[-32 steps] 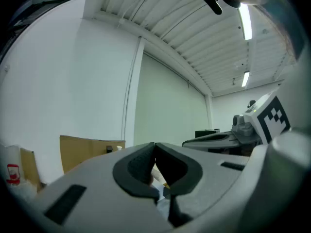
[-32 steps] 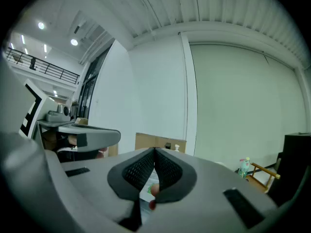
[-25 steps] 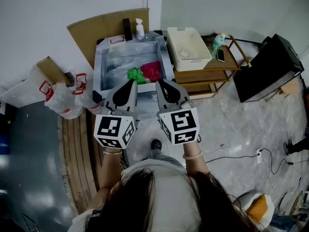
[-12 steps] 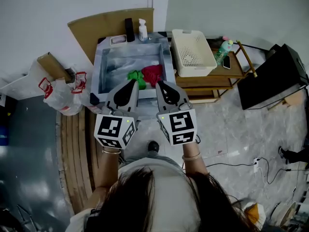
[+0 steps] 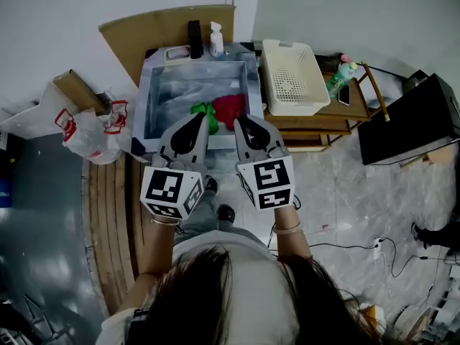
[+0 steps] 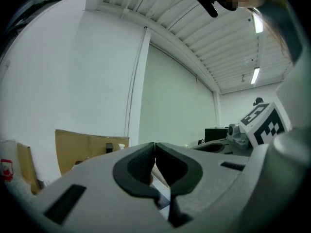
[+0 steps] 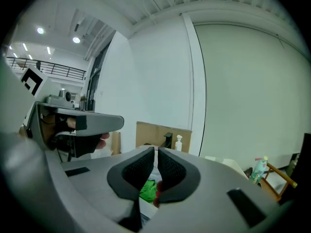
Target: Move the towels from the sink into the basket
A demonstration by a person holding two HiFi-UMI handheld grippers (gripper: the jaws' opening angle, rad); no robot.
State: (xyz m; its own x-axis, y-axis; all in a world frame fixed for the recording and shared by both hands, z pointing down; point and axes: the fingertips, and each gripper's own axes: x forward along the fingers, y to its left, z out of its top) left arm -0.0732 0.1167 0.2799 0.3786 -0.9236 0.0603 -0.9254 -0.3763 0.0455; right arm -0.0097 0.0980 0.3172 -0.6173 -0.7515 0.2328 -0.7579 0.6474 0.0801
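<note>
Left gripper point(image 5: 200, 118) and right gripper point(image 5: 241, 121) both pressed together, empty, just below sink point(image 5: 148, 99) at upper centre holding green towel point(image 5: 202, 111) and red towel point(image 5: 230, 108); approach step, next likely needs jaws spread over one towel, basket point(image 5: 291, 77) upper right.

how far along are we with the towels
Done: nothing yet; the basket looks empty. In hand: nothing; the left tool and right tool are both shut and empty, held in front of the sink. Left: the green towel and red towel both lie in the sink and need moving.
</note>
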